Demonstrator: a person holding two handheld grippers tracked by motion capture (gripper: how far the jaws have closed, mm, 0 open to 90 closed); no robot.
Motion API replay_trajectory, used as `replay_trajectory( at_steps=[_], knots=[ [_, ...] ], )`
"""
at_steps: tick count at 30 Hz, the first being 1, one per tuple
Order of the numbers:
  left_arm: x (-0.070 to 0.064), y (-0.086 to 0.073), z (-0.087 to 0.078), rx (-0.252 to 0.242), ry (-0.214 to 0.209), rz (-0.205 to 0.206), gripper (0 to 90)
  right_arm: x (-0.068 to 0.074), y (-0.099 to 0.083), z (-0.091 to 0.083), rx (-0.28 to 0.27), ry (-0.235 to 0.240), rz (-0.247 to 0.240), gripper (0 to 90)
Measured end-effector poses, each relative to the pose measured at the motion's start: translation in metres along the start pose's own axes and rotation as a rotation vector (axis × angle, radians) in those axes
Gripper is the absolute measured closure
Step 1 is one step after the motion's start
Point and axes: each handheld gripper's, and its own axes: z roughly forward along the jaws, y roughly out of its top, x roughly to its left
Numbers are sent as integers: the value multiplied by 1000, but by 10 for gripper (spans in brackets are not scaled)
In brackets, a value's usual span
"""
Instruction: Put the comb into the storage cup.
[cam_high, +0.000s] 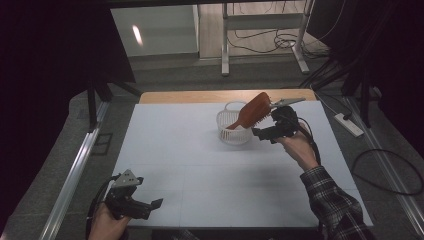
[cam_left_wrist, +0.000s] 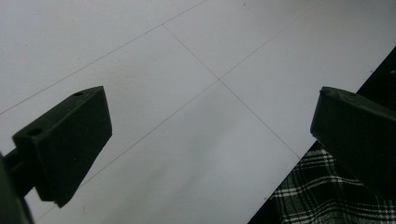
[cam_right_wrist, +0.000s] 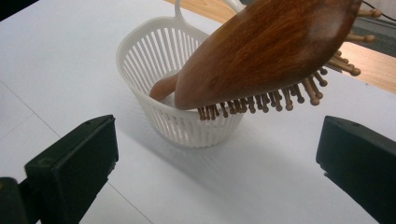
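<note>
At the near left corner of the white table (cam_high: 190, 165), the left gripper (cam_high: 150, 205) sits low in the person's hand with its jaws spread wide and nothing between them. It looks parked there, out of the way, since nothing lies within its reach. In the left gripper view, bare tabletop shows between the jaws, with a plaid sleeve (cam_left_wrist: 336, 196) at the table's near edge.

Farther right and toward the far side, a white slotted basket (cam_high: 231, 134) stands upright on the table. A wooden hairbrush (cam_high: 252, 111) leans in it, handle down inside, its head jutting up and right over the rim, bristles facing down. The rim appears to carry its weight.

Just right of the basket, the right gripper (cam_high: 262, 134) points at it with its jaws wide apart, gripping nothing, the brush head above them.
</note>
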Motion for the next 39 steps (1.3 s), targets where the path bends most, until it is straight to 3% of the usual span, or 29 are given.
replay_trajectory(
  at_steps=[39],
  knots=[
    [0, 0, -1, -6, 5, -2, 0, 0, -23, -16, -10, 31, 27, 0]
  ],
)
